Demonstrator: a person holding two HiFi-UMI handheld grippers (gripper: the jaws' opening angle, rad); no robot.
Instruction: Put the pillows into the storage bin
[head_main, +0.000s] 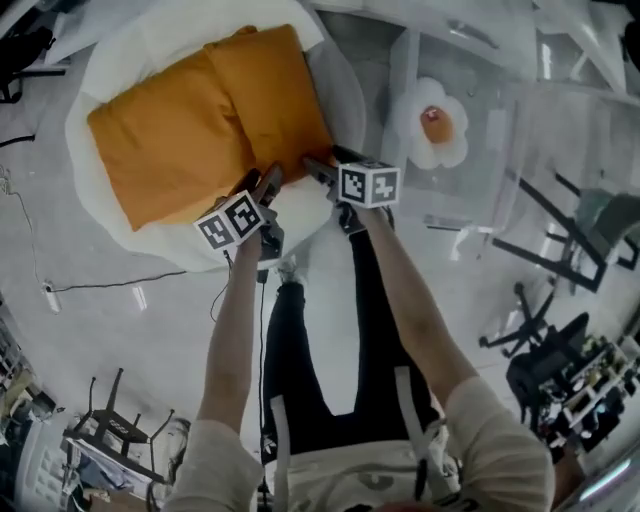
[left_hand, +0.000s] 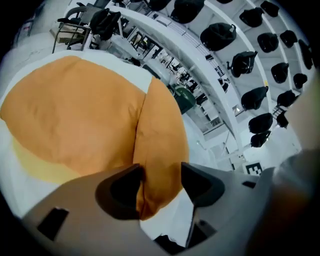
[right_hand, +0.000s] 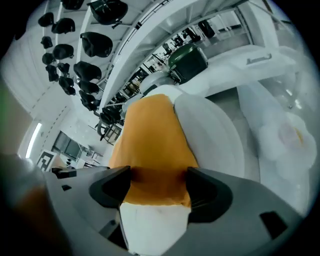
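Most of the task was still ahead of us. Both orange pillows lay side by side on the white round cushion (head_main: 88, 185), well apart from the clear storage bin (head_main: 560, 110) off to the right. An egg-shaped pillow (head_main: 435, 125) appeared to lie in the bin already, though through the clear walls we could not be sure it was inside and not beside it.

We had both grippers at the near edge of the right orange pillow (head_main: 270, 95), with the left orange pillow (head_main: 165, 145) untouched next to it. Our left gripper (left_hand: 161, 182) had its jaws standing wide, with the pillow's corner between them. The fabric met one jaw and left a gap to the other, so nothing was clamped. Our right gripper (right_hand: 157, 185) also held its jaws wide. Here the pillow's edge filled the space from pad to pad, but we saw no pinch in the fabric and judged it not yet gripped.

By our reckoning we were at the start of the first grasp. We had still to close on this pillow, carry it across, drop it in the bin, then do the same with its neighbour.
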